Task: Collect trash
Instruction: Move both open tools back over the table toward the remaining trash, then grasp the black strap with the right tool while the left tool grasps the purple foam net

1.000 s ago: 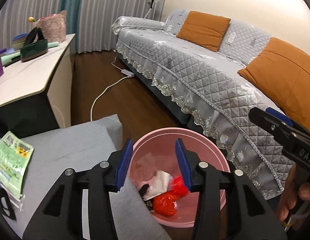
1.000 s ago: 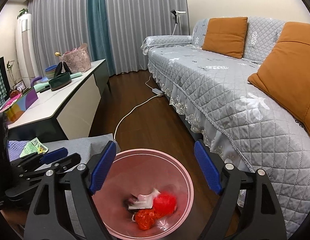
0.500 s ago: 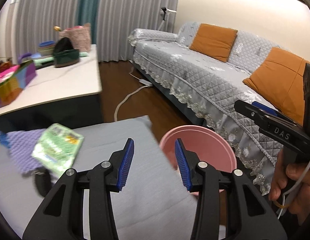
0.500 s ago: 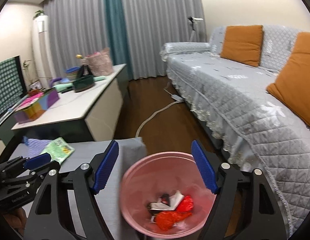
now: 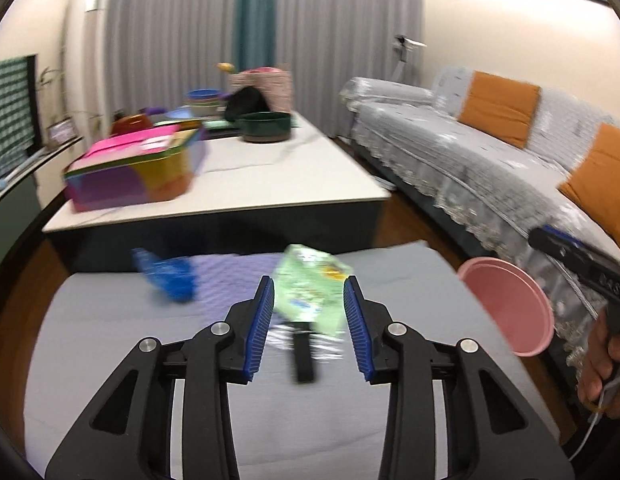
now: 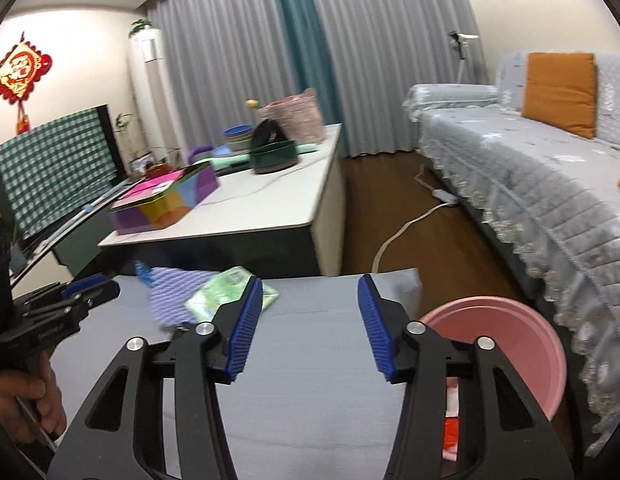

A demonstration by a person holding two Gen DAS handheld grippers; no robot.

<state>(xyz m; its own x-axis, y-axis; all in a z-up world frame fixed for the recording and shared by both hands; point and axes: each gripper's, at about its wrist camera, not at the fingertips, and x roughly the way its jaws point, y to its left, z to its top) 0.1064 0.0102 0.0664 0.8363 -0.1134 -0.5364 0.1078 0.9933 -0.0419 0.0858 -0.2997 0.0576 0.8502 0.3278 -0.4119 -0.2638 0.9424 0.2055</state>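
Left gripper (image 5: 308,322): jaws closing, nothing pinched between the pads
Right gripper (image 6: 310,322): jaws closing, gap bare, only grey pad (image 6: 310,380) below
Green wrapper (image 5: 310,288): flat on the pad just ahead of the left fingertips, long axis running ahead-right to near-left
Nearby: black strip (image 5: 302,354) under the wrapper's near end, purple cloth (image 5: 225,280) and blue piece (image 5: 165,274) left of it
Pink bin (image 6: 506,344): right of both grippers, off the pad's edge

Both grippers hang over the grey pad (image 5: 109,320), angled downward. The left gripper (image 5: 308,318) and the right gripper (image 6: 310,322) are closing their jaws, nothing pinched between either pair.
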